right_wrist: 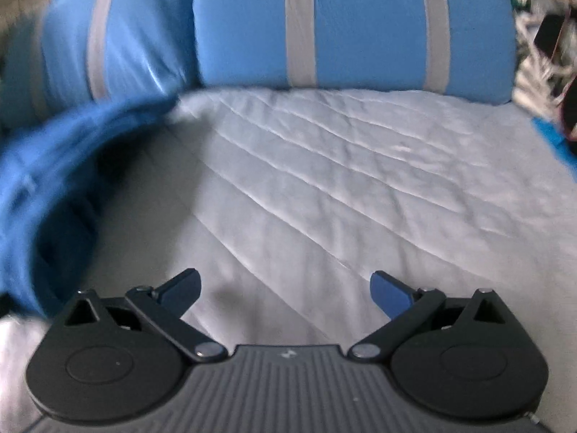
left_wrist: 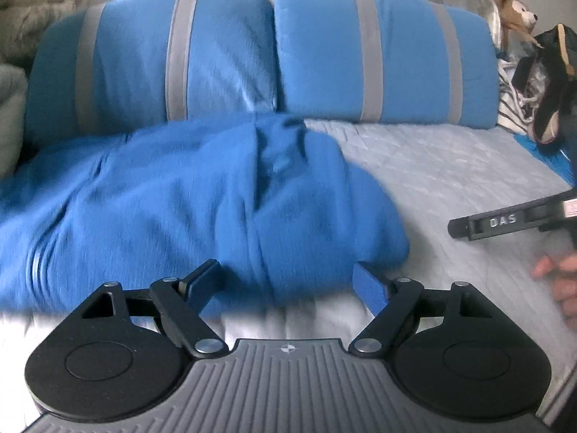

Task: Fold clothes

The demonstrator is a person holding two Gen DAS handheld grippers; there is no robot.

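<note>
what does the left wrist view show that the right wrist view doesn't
Only the left wrist view: a teddy bear, the right gripper from outside, a hand, and the left gripper open at the blue garment's near edge.
Only the right wrist view: the right gripper's open fingers over bare sheet.
Both: garment, sheet, two striped pillows.

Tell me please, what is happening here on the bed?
A person is folding clothes with a pair of tongs in each hand. The left tongs are open, just above the near edge of a rumpled blue garment lying on the pale quilted bedspread, and do not grip it. The right tongs are open too, over bare bedspread with nothing between them. Two blue striped pillows lie behind.
</note>
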